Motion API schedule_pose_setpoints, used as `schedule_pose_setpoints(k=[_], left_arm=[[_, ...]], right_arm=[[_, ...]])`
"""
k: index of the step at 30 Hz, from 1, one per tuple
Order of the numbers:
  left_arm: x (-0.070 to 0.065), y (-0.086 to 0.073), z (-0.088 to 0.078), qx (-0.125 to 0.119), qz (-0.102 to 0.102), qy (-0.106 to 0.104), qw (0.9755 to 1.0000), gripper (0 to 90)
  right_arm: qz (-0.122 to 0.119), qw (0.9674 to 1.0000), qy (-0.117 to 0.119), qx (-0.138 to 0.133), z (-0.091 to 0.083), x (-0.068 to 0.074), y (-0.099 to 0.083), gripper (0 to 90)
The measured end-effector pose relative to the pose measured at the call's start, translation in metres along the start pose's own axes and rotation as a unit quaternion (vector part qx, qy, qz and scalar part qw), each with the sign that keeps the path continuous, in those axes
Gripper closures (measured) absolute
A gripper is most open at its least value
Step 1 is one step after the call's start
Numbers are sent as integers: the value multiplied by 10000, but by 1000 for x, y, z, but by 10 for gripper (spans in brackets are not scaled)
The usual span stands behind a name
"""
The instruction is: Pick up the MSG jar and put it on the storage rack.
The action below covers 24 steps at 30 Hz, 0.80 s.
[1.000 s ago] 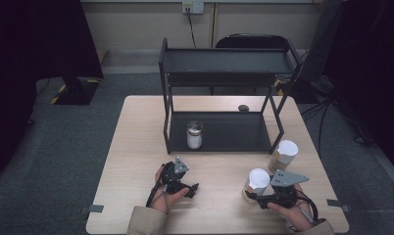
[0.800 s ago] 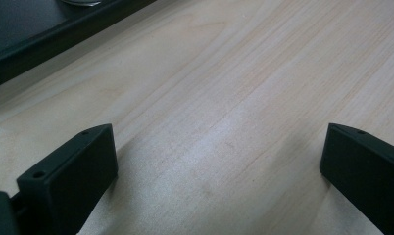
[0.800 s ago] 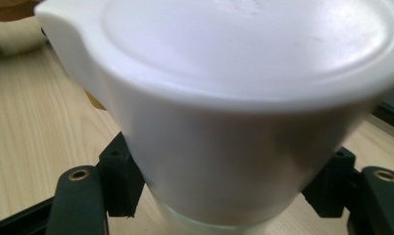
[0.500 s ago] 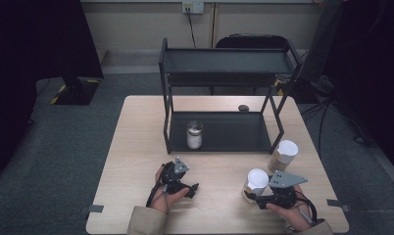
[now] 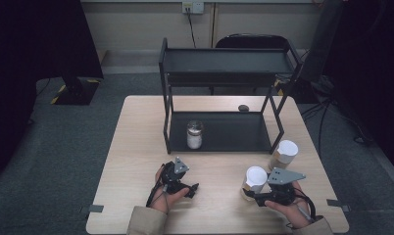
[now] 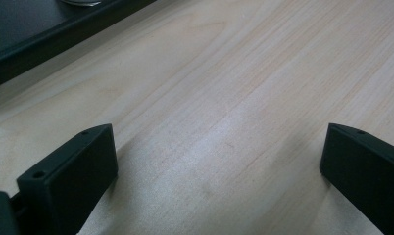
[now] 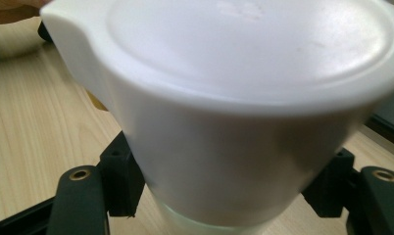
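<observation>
Though no readable writing showed from the high view, the white-lidded cup [image 5: 255, 180] stood just ahead of the right gripper [image 5: 258, 196], clamped between its jaws. Beside it, the left gripper [image 6: 219, 161] gaped wide over bare table [image 6: 244, 88]. Close up, the cup's lid [image 7: 244, 54] looked plain white.

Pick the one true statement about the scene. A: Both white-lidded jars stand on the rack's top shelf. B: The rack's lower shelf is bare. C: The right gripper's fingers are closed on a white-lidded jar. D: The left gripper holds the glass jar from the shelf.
C: in the right gripper view the fingers press both sides of the white-lidded jar, and the high view shows the right gripper at that jar on the table.
</observation>
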<state>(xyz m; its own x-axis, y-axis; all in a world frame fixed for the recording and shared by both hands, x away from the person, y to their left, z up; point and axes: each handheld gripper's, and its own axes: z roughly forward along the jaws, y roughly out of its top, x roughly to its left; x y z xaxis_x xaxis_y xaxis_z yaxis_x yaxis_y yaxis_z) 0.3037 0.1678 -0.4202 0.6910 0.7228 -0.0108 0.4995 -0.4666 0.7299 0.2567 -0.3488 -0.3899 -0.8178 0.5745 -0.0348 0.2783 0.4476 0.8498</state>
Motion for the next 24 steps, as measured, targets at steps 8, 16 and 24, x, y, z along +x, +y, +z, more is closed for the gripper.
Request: schedule_pose_setpoints(k=[8,16,24], left_arm=[[0,0,0,-1,0,-1,10000,1],[0,0,0,0,0,0,10000,1],[0,0,0,-1,0,-1,10000,1]], right_arm=[[36,10000,24,44,5,-3,9,306],[57,10000,23,54,10,-5,15,306],[254,9997,-6,-28,18,-10,22,306]])
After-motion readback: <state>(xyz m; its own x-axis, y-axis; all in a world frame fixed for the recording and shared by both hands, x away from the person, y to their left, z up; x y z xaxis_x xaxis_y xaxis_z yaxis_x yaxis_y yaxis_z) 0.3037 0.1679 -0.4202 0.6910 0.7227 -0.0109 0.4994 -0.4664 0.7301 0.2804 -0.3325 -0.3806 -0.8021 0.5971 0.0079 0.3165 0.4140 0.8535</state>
